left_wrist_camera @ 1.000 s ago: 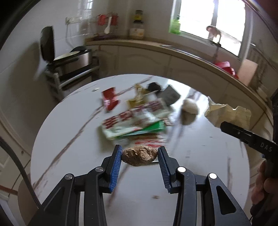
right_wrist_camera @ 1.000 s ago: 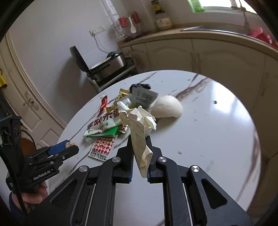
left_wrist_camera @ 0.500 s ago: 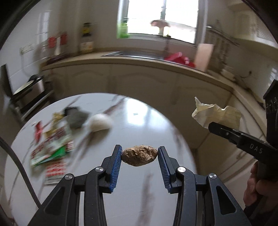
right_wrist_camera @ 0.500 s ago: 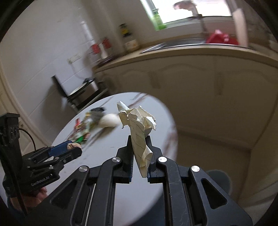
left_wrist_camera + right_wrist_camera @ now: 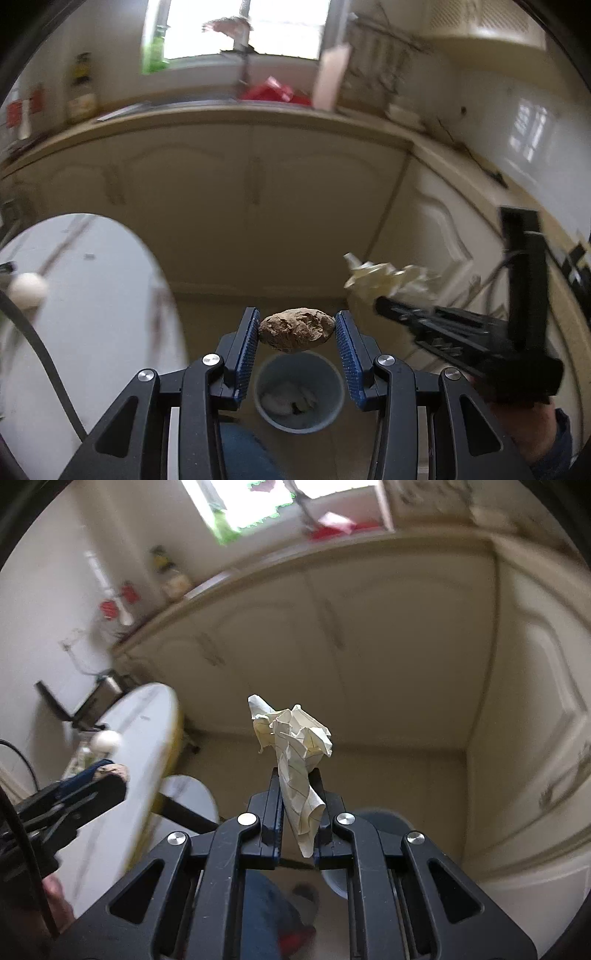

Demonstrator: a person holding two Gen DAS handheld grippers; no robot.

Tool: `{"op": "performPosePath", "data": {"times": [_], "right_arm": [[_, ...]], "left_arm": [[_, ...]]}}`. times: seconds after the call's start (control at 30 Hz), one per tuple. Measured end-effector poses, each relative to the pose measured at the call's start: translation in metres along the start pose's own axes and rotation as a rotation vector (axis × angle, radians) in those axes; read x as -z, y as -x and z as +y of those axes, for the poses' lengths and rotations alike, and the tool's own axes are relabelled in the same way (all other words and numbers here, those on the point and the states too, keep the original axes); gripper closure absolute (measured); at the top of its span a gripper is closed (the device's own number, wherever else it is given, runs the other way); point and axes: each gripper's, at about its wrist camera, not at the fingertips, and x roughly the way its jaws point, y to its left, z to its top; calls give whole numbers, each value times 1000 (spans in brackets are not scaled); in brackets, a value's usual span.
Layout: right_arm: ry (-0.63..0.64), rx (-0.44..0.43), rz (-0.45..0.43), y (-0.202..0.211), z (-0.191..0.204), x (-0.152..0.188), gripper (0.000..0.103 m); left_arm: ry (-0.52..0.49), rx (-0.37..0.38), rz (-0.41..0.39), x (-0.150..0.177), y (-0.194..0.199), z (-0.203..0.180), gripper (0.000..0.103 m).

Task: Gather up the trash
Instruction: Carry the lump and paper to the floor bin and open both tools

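Note:
A brown crumpled lump (image 5: 295, 329) is pinched between the blue pads of my left gripper (image 5: 296, 332), which is shut on it. Directly below stands a grey-blue trash bin (image 5: 325, 384) on the floor, with pale scraps inside. My right gripper (image 5: 297, 797) is shut on a crumpled sheet of lined paper (image 5: 295, 746), held above the floor; the bin's rim (image 5: 388, 818) shows just behind its right finger. From the left wrist view the right gripper (image 5: 384, 306) and its paper (image 5: 388, 280) hang to the right of the bin. The left gripper (image 5: 110, 775) appears at the left of the right wrist view.
The round white table (image 5: 92, 314) lies to the left with a white ball (image 5: 27, 290) and blurred wrappers on it. Cream kitchen cabinets (image 5: 258, 192) run behind and to the right. A stool (image 5: 192, 797) stands under the table edge. A person's leg and foot (image 5: 273, 904) are below.
Both grippers have swung right, away from the table and its litter, and now hang over the floor by the bin. Each keeps its load.

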Motion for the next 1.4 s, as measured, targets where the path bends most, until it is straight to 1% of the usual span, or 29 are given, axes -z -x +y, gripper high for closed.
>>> {"op": "performPosePath", "data": {"times": [0.13,0.2,0.3,0.43,0.6,0.77,0.8,0.83,0.87,0.9,0.93,0.97,1.0,1.03,1.1,1.13,1.17,1.2,1.27,1.33,1.4], "right_arm": [[-63,36,85,-34,-39,16,92],[-100,53,142,-55,-57,26,92],[-144,56,199,-78,-73,36,92],[-218,56,273,-109,-92,45,91],[-266,64,322,-134,-102,55,88],[-317,73,370,-160,-120,62,87],[-323,76,376,-160,-123,64,86],[-330,78,381,-162,-124,65,84],[-336,80,386,-164,-127,67,72],[-341,81,388,-165,-128,68,57],[-356,88,382,-164,-132,70,50],[-368,90,377,-163,-134,71,43],[-385,89,375,-162,-138,73,40],[-393,88,374,-162,-140,74,38],[-414,95,368,-157,-145,77,27],[-418,99,365,-156,-146,78,24],[-429,102,355,-151,-149,79,18],[-436,104,349,-149,-150,80,9],[-455,120,323,-140,-153,79,0],[-467,131,307,-131,-154,78,0],[-473,133,304,-123,-153,76,0]], "left_arm": [[-11,11,93,-1,-60,-11,65],[-17,11,141,-2,-89,-14,65],[-7,10,210,-7,-130,-11,65],[11,-2,277,-13,-175,-8,64],[44,6,370,-13,-233,-1,64],[81,26,444,-10,-271,1,63],[85,25,456,-10,-278,0,61],[88,26,463,-10,-282,1,55],[90,25,468,-11,-287,0,53],[91,19,471,-12,-292,1,47],[92,13,469,-13,-293,1,40],[92,10,467,-15,-294,1,36],[95,4,462,-16,-296,-1,30],[93,4,460,-15,-295,-3,27],[85,-1,459,-15,-291,-3,25],[80,-3,461,-14,-292,-4,24],[74,-2,459,-13,-289,-6,24],[62,-4,450,-12,-287,-10,24],[39,-15,435,-7,-278,-12,23],[14,-28,407,-6,-271,-21,22],[-11,-34,364,3,-253,-32,22]]}}
